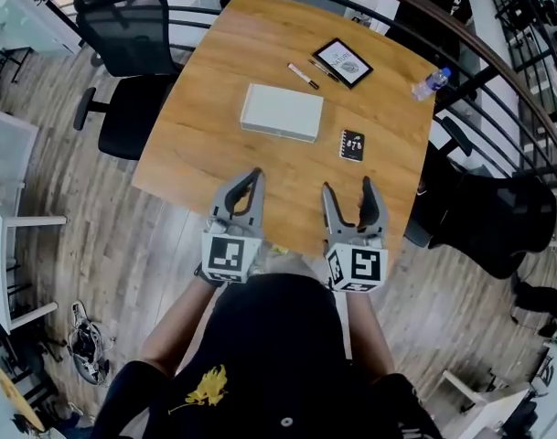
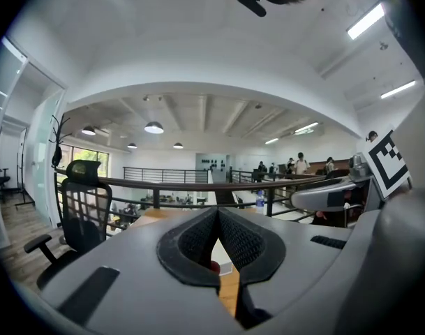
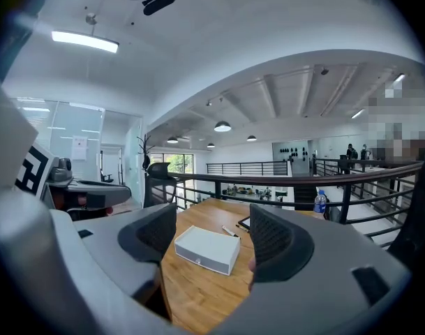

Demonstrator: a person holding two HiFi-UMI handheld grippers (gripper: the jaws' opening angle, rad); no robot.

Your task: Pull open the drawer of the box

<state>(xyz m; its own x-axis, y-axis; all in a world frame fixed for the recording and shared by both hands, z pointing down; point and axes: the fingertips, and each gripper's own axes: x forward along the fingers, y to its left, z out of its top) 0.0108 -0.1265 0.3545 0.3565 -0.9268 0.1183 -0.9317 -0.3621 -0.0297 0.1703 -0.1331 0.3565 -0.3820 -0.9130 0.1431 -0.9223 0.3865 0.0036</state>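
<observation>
A flat white box (image 1: 282, 112) lies in the middle of the wooden table (image 1: 196, 154), its drawer front facing me and closed (image 3: 206, 250). Both grippers hover over the table's near edge, well short of the box. My left gripper (image 1: 252, 179) is shut, its dark pads (image 2: 198, 239) meeting at the tips with nothing between them; only a sliver of the box (image 2: 222, 255) shows below them. My right gripper (image 1: 348, 188) stands open and empty. In the right gripper view its gap (image 3: 213, 234) frames the box, which lies some way beyond the fingertips.
Behind the box lie a pen (image 1: 303, 75) and a black-framed tablet (image 1: 342, 62). A small black card (image 1: 352, 144) sits to its right, and a water bottle (image 1: 431, 83) stands at the far right edge. Black office chairs (image 1: 132, 53) (image 1: 498, 213) flank the table; a curved railing (image 1: 498, 71) runs behind.
</observation>
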